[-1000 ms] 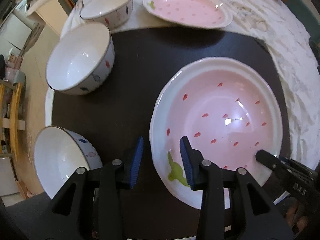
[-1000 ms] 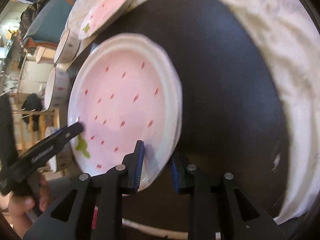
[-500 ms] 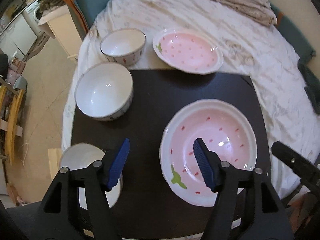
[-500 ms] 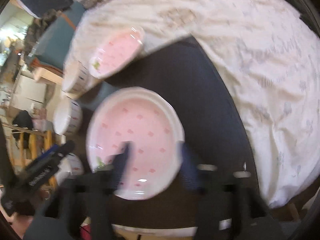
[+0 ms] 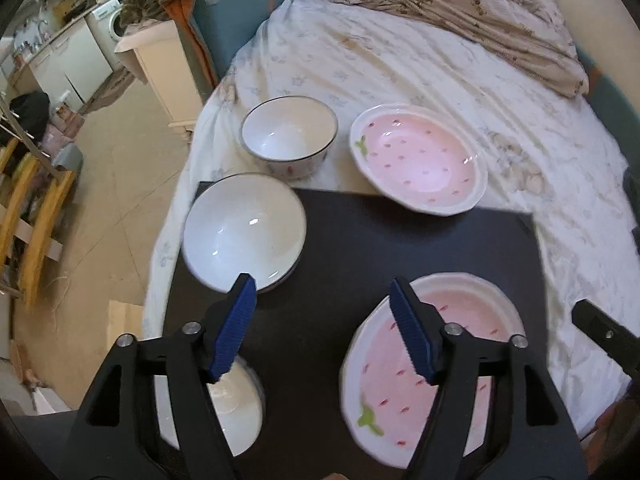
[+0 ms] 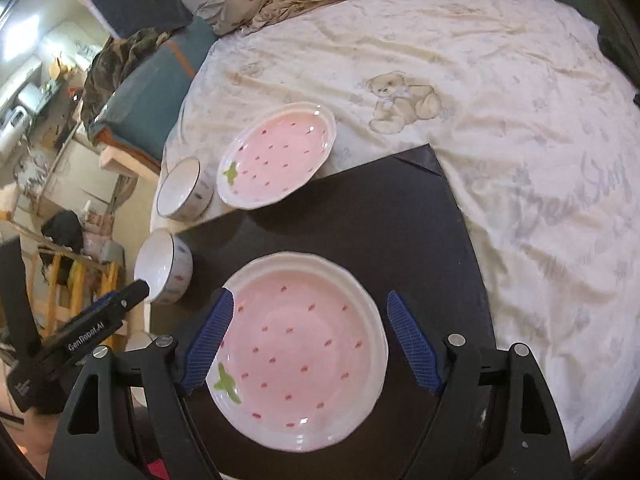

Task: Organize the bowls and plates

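In the left wrist view, a white bowl (image 5: 236, 412) sits at seven o'clock, half hidden behind the left gripper's (image 5: 322, 326) blue-padded fingers (image 5: 234, 326). A second white bowl (image 5: 245, 232) rests at ten o'clock on the corner of the black board (image 5: 400, 240). A third bowl (image 5: 289, 136), dark-rimmed with small painted marks, stands at eleven o'clock on the bedsheet (image 5: 400, 68), just beside a pink strawberry plate (image 5: 418, 164) at one o'clock whose near edge overlaps the board. Another pink strawberry plate (image 5: 472, 368) lies at five o'clock on the board. The left gripper's jaws are spread wide, holding nothing.

In the right wrist view, the left gripper (image 6: 100, 320) enters at nine o'clock. The near strawberry plate (image 6: 300, 348) lies flat at six o'clock, between the parted fingers of the right gripper (image 6: 310, 344), which hangs above it released and apart from its rim. The far plate (image 6: 276, 156) is at eleven o'clock, and a teddy-bear print (image 6: 400, 100) marks the sheet at one o'clock.
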A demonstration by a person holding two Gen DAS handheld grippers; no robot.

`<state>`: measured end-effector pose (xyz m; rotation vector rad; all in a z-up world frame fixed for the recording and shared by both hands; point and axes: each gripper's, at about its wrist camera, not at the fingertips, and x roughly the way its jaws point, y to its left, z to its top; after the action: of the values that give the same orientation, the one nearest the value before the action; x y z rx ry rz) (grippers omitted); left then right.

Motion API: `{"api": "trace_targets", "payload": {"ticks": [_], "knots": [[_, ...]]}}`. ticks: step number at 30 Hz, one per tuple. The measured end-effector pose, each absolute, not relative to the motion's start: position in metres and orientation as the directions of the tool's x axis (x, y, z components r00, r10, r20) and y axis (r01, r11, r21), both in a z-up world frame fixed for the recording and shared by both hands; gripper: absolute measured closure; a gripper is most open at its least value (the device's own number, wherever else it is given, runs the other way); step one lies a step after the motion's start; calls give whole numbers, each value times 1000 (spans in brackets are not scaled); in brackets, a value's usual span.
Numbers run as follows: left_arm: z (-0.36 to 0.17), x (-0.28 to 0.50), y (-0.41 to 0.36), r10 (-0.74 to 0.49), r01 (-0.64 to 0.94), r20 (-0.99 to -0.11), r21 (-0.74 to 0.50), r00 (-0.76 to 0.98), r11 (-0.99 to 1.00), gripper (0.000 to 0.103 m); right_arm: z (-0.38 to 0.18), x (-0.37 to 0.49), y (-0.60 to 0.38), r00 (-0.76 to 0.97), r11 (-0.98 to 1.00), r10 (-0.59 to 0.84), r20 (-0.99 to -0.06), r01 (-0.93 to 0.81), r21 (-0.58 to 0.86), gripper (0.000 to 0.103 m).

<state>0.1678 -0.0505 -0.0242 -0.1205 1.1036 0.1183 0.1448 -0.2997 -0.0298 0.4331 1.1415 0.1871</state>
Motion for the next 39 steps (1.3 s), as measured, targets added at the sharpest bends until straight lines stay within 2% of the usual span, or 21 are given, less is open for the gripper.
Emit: {"api": "trace_targets", "payload": {"ticks": [2,5,16,23,33,35,39], "knots": [[-21,174,-50,20,-166,-887,-64,462,984,20,-34,152,-306,409,884,382,-829,99,456,21],[-19,185,-52,14,-178,-884,-78,467,981,15,-32,162,-316,417,849,429,-801,116,516,21],[-21,220,-65,89,-179,-897,11,433,984,15,-43,208,-329,434,826,436,-788,154,542,21],[-33,234,-58,68,-192,-914,-11,399,981,15,-65,233,-332,402,775,482,-778,218,593,21],[-43,249,-47,100,-211,-921,19,378,977,15,-103,274,-327,335,739,521,-785,283,611,22],[-47,254,-44,117,-223,-922,35,368,974,15,-112,282,-325,323,721,544,-775,292,628,30],[-55,264,-42,143,-227,-926,64,350,972,15,-129,298,-314,285,714,570,-771,293,636,60]]}}
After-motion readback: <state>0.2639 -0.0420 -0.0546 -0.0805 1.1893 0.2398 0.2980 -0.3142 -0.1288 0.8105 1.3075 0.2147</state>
